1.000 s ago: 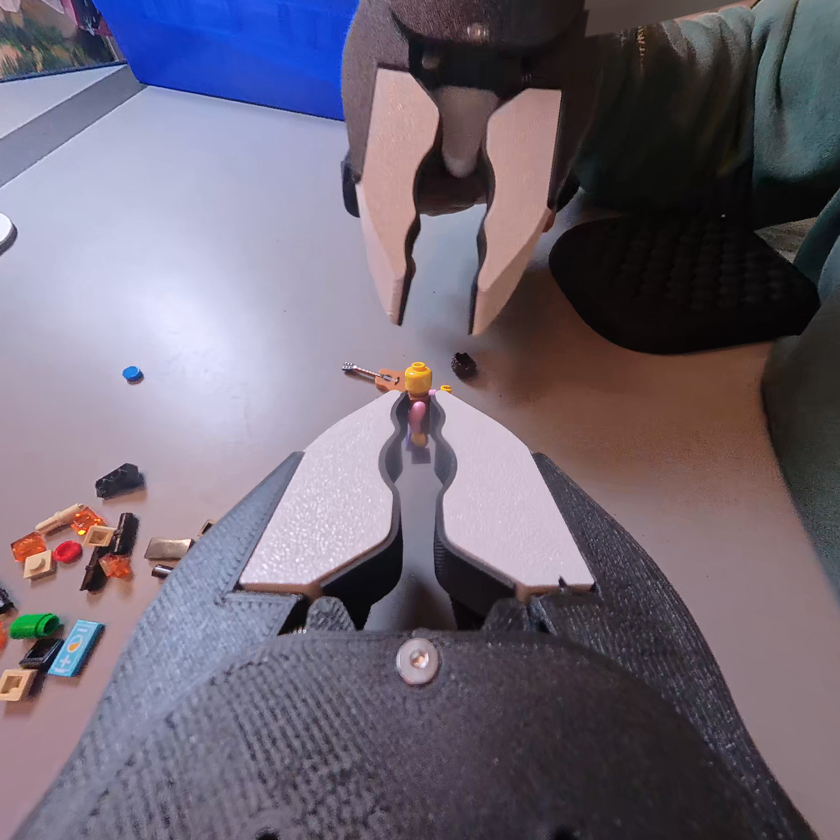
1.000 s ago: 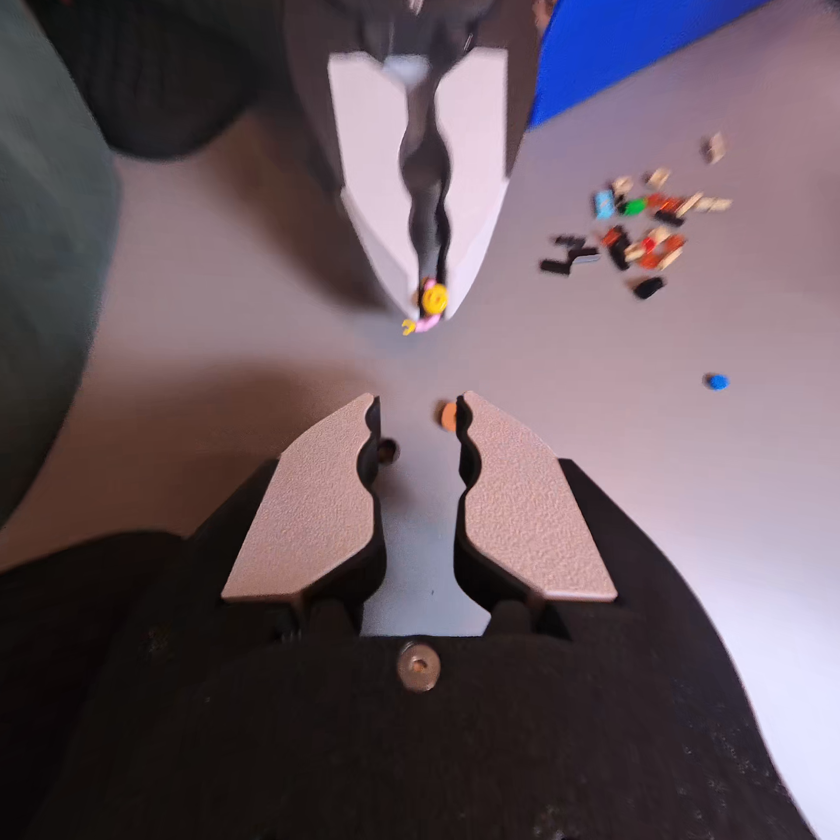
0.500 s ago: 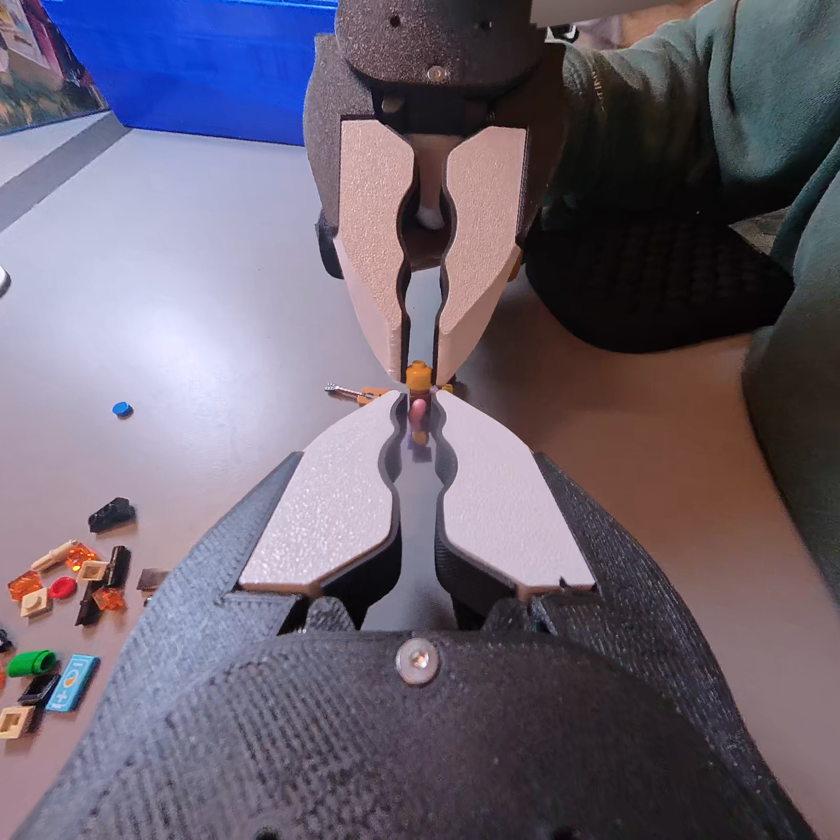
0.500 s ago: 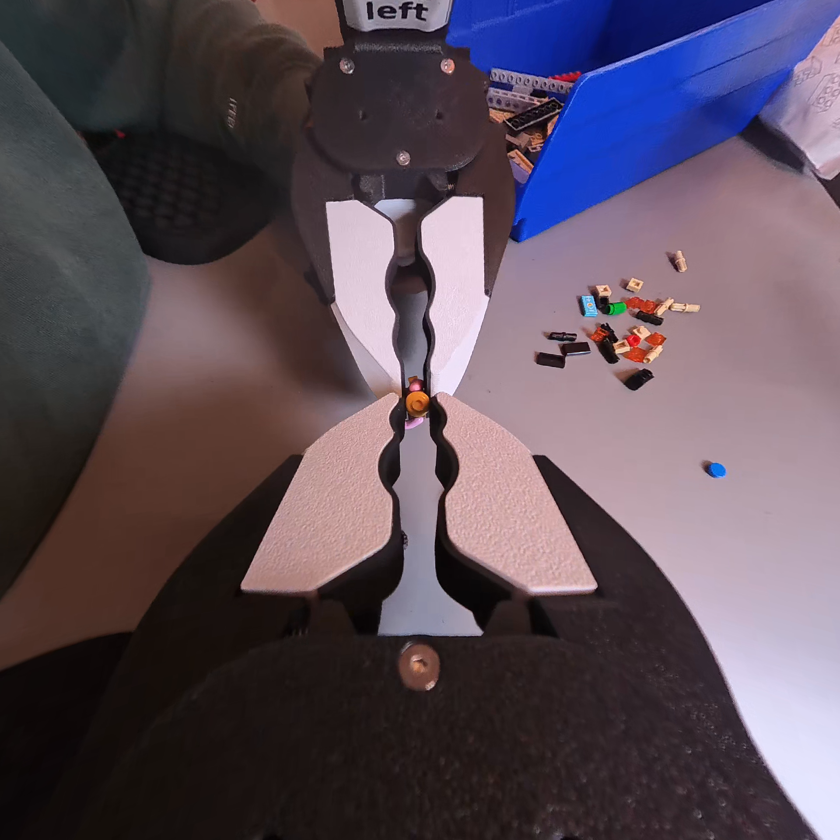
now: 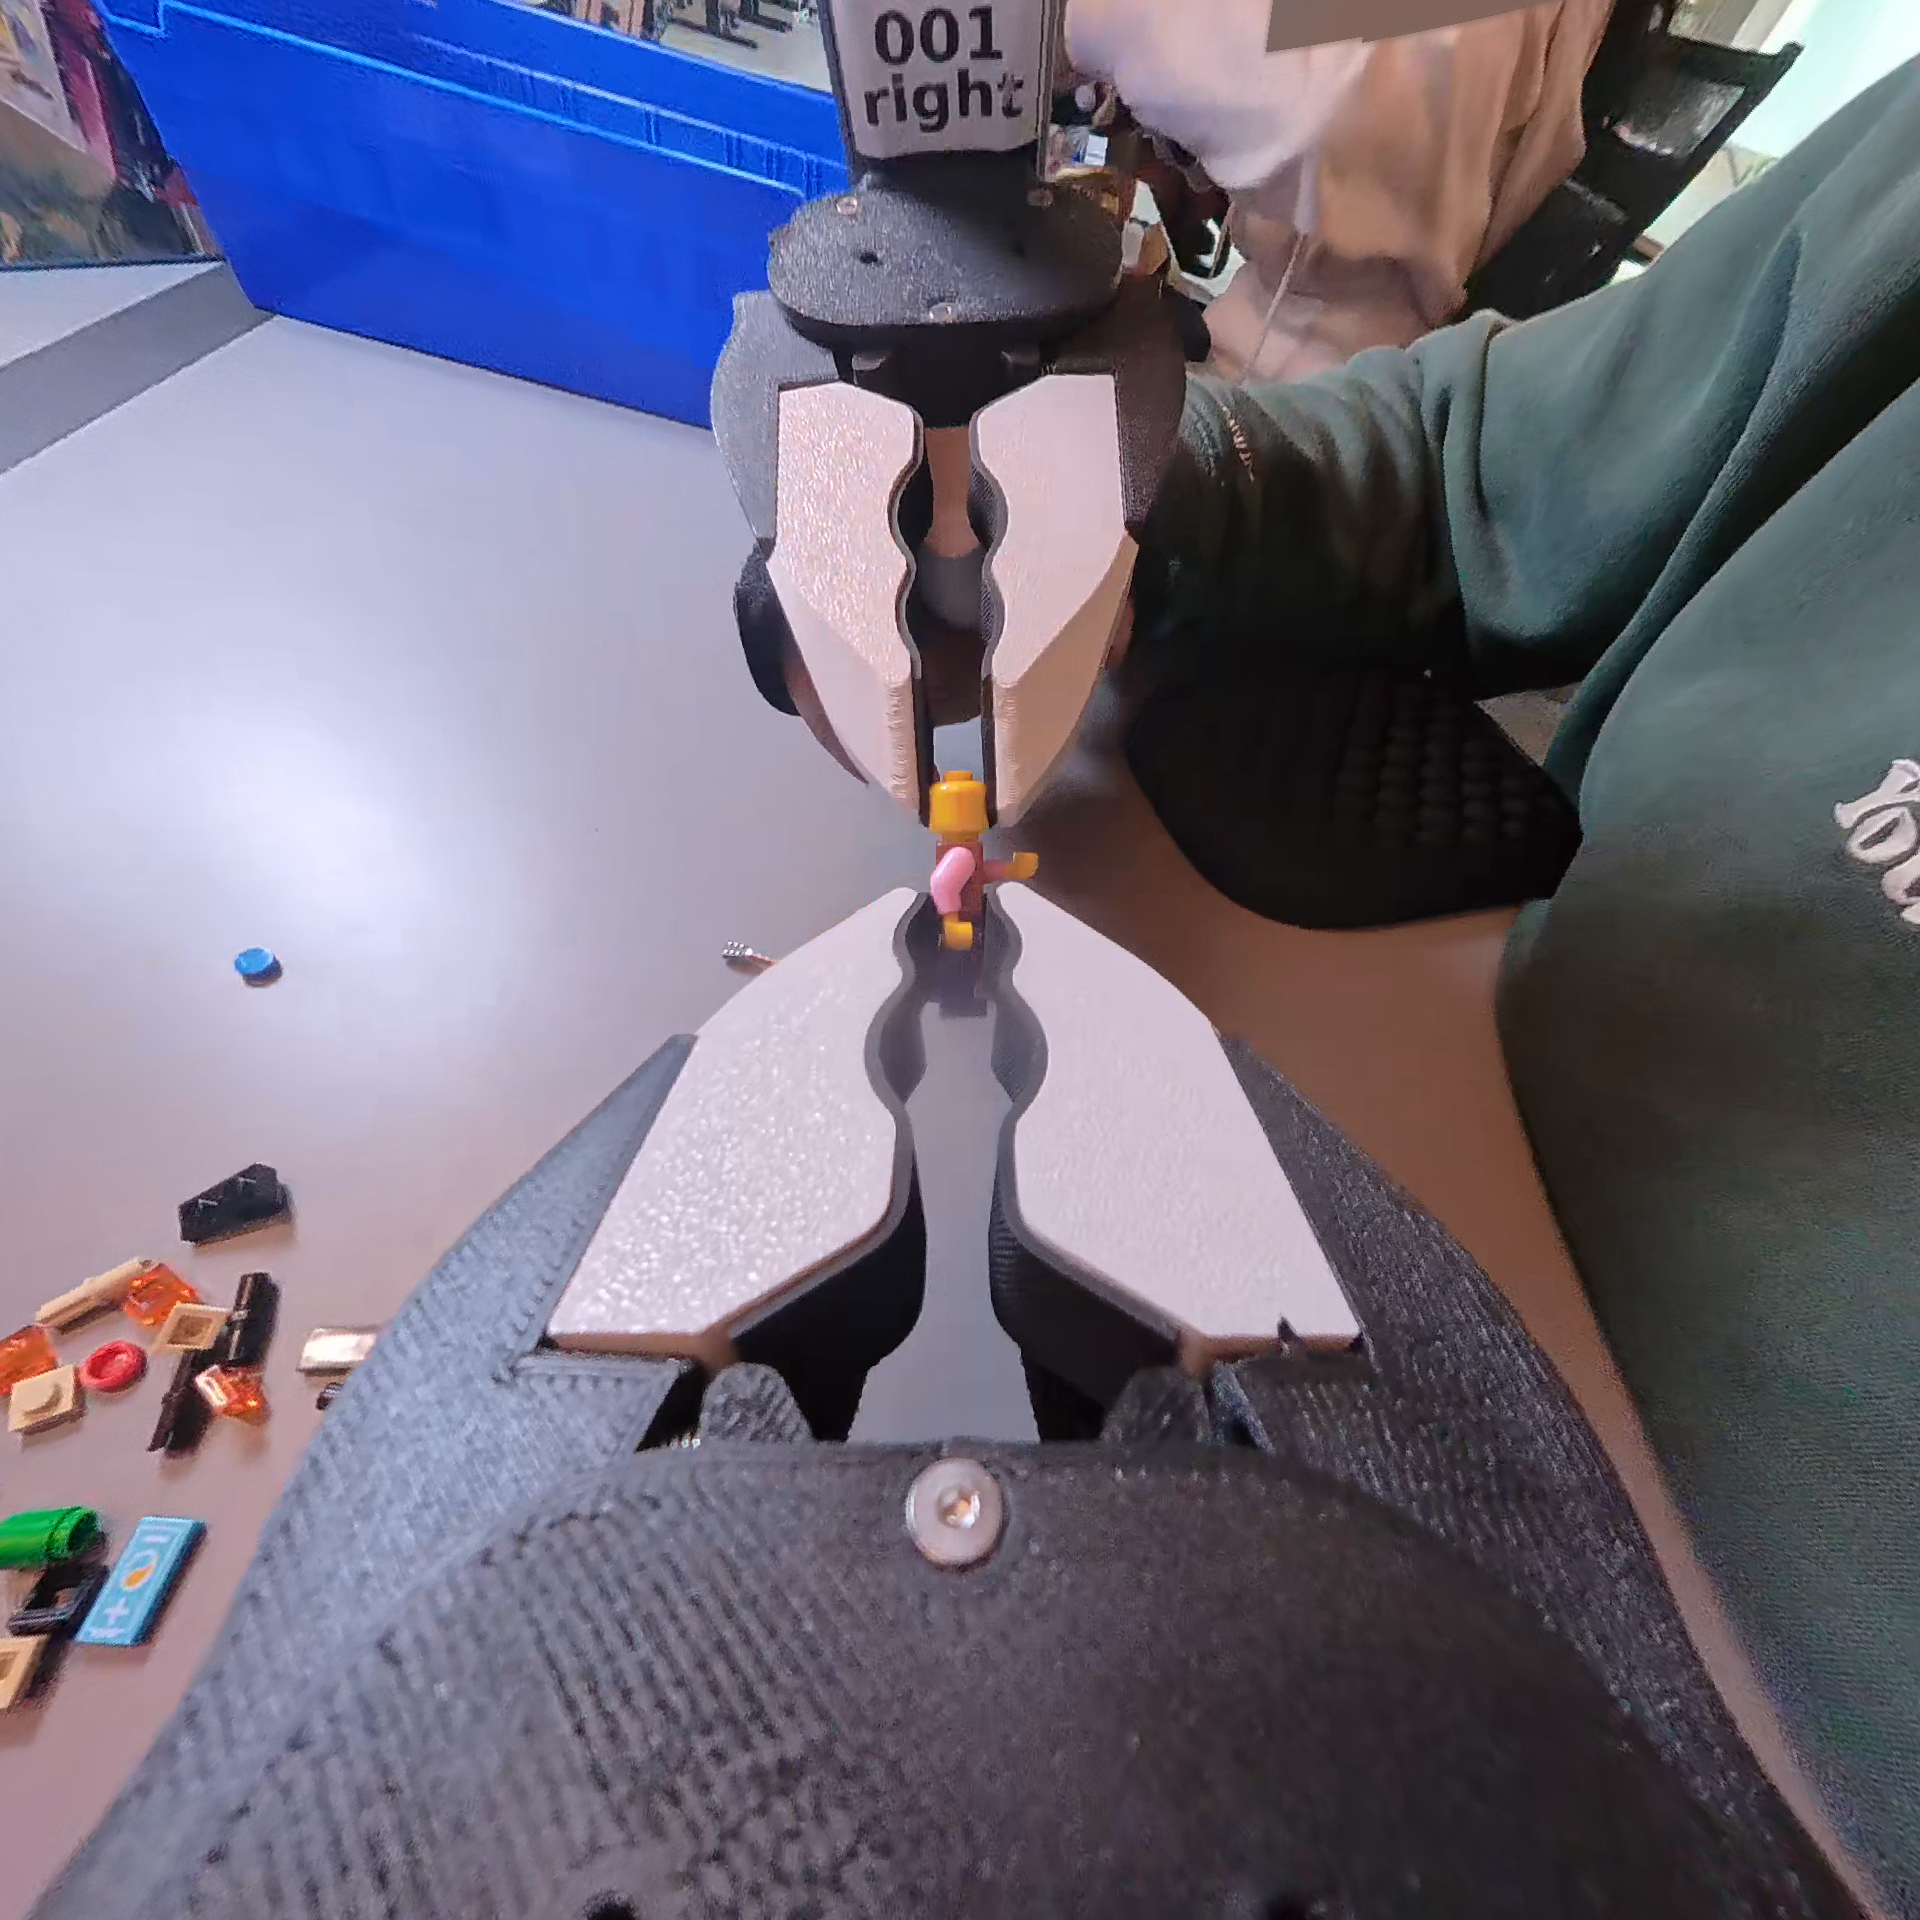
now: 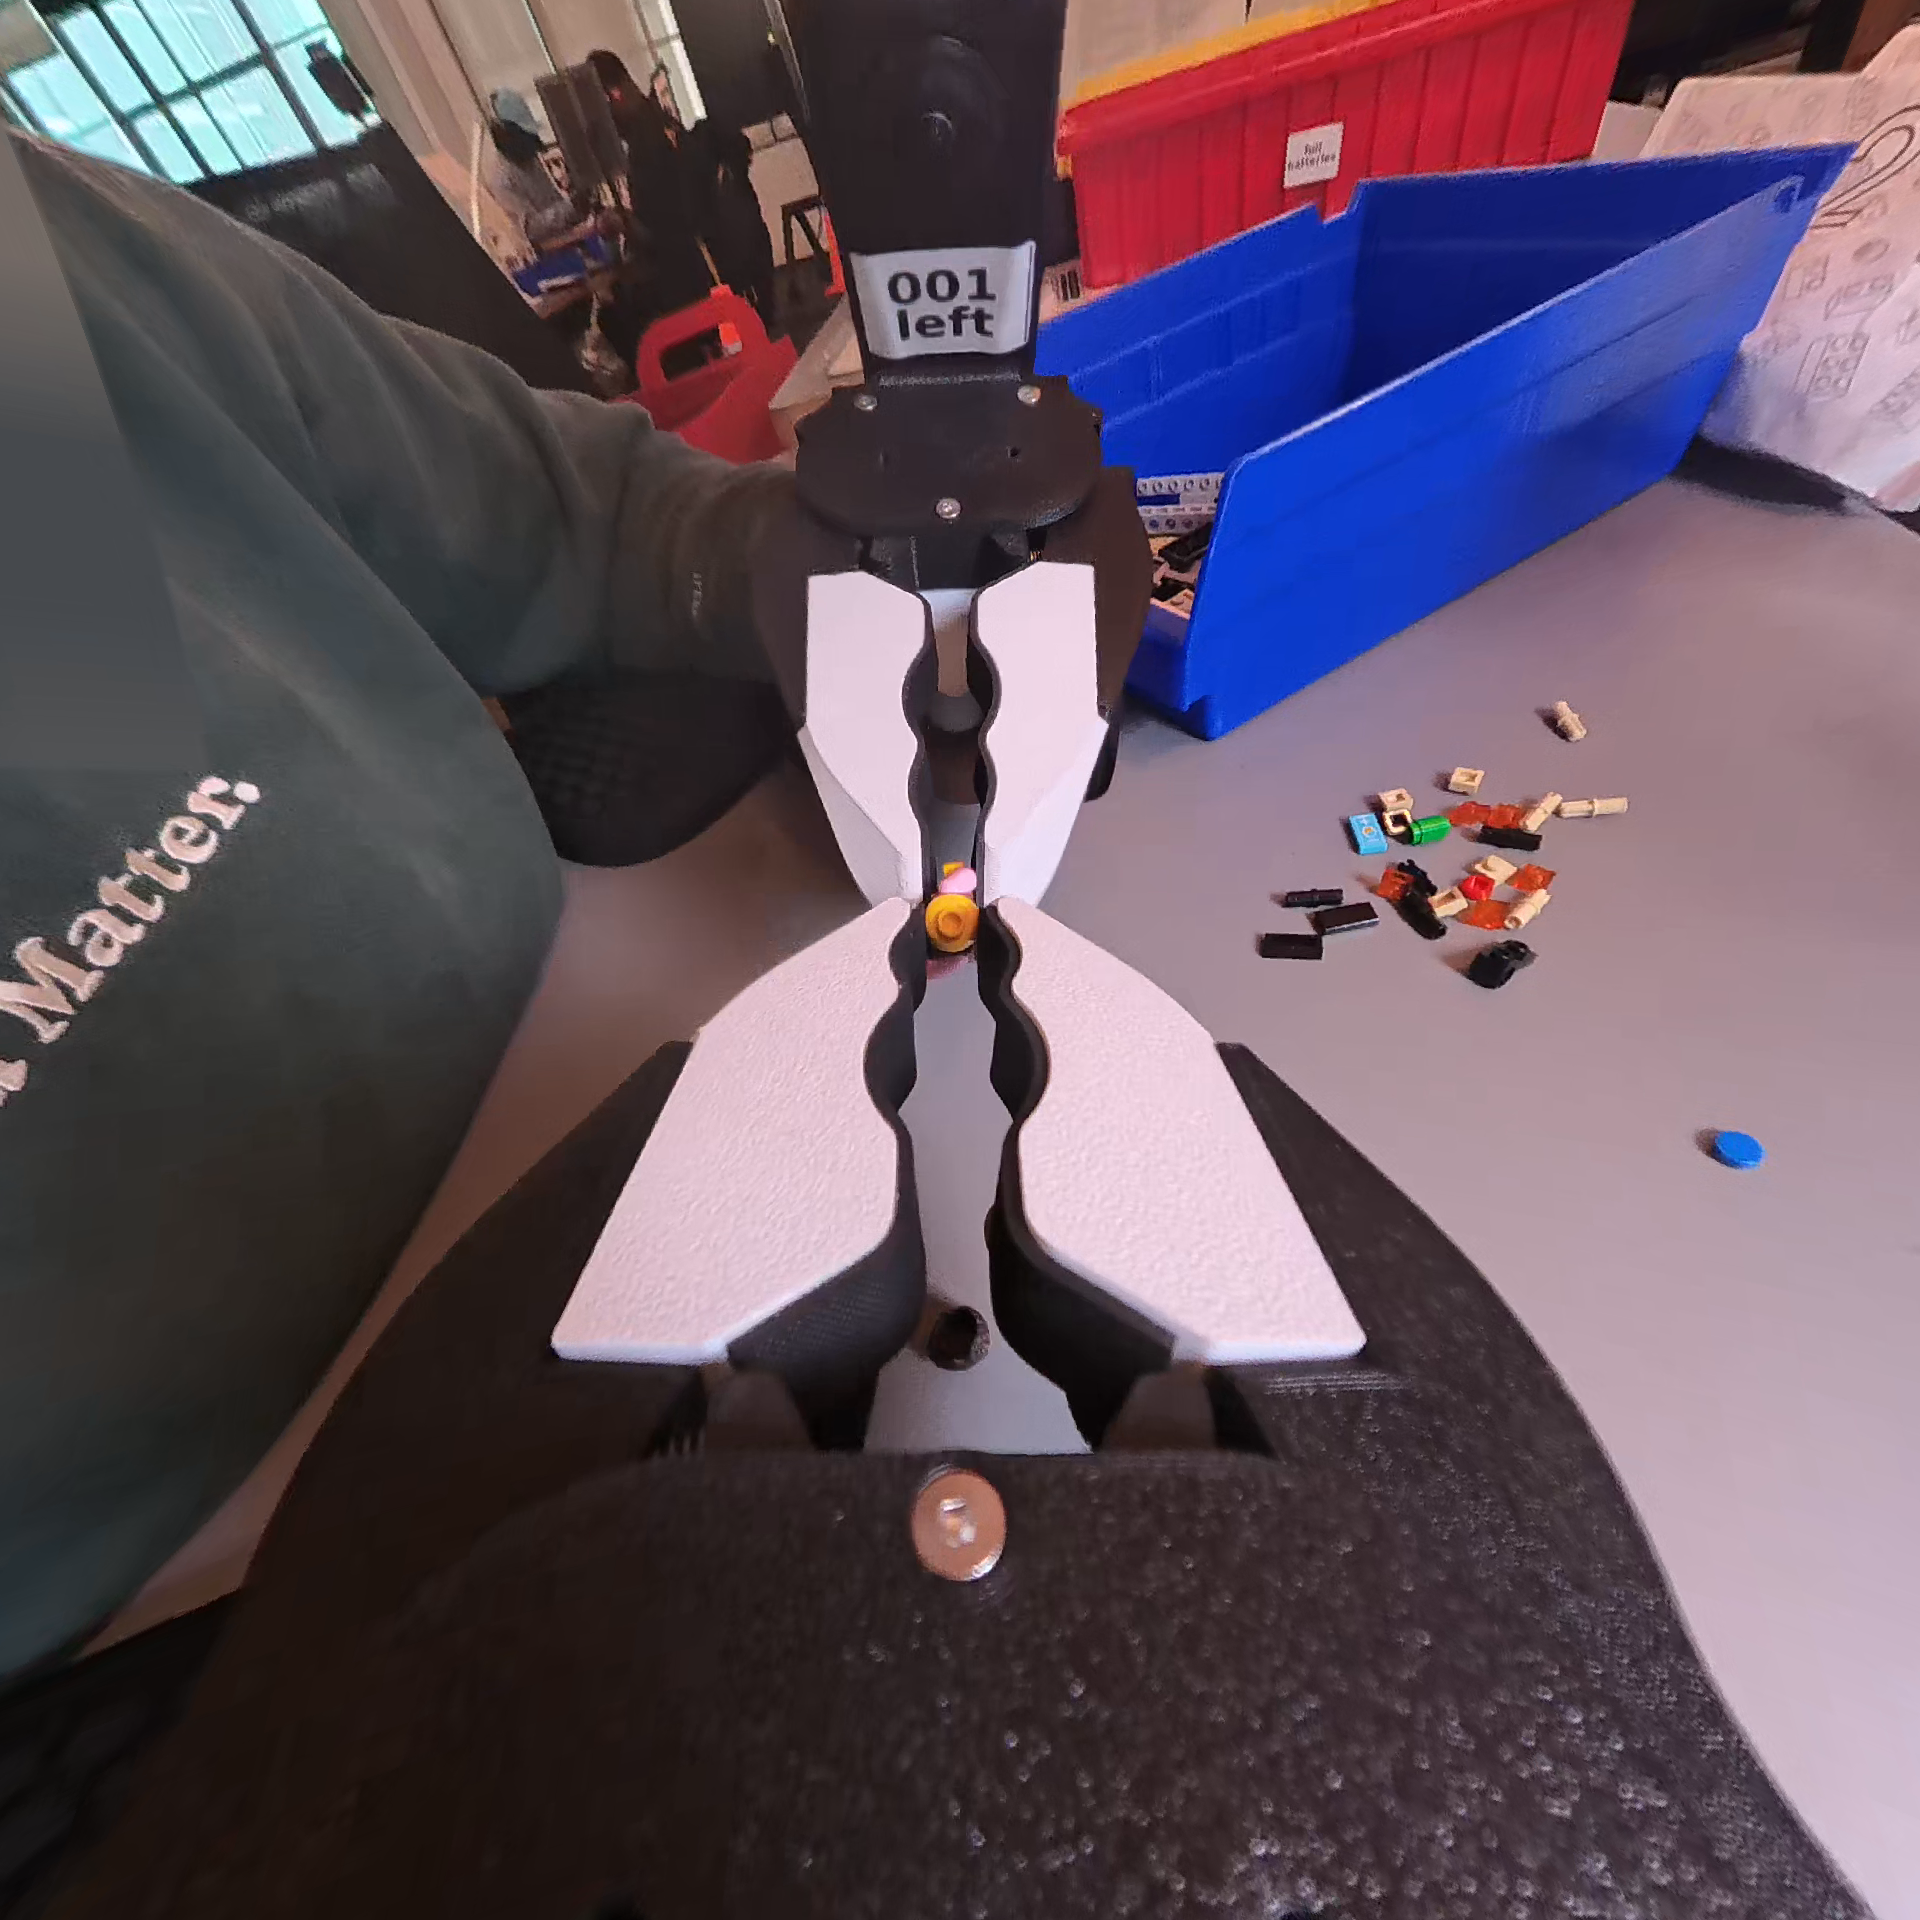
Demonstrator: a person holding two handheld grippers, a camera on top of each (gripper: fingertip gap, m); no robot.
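A toy minifigure (image 5: 958,883) with a yellow head and pink arms is suspended above the grey worktop (image 5: 436,665), held at both ends. The left tongs (image 5: 956,935) are closed on its lower body; the fingertips (image 5: 883,935) press its sides. The right tongs (image 5: 958,810) are closed on its yellow head, approaching from the opposite direction, so the two tools meet tip to tip.

To the left tongs' left, the worktop is open as far as a blue round stud (image 5: 256,964). The end of a small metallic part (image 5: 743,954) shows just beside the left fingertip. Farther off lies a loose cluster of small bricks (image 5: 156,1351): black, tan, orange, red, green and a light blue tile.

On the other side, a person's dark green sleeve (image 5: 1558,499) and a black mesh pad (image 5: 1351,790) stand close.

A blue bin (image 6: 1455,416) stands on the worktop behind the bricks, with a red bin (image 6: 1351,125) behind it. A small dark piece (image 6: 956,1338) lies on the worktop under the right tongs.
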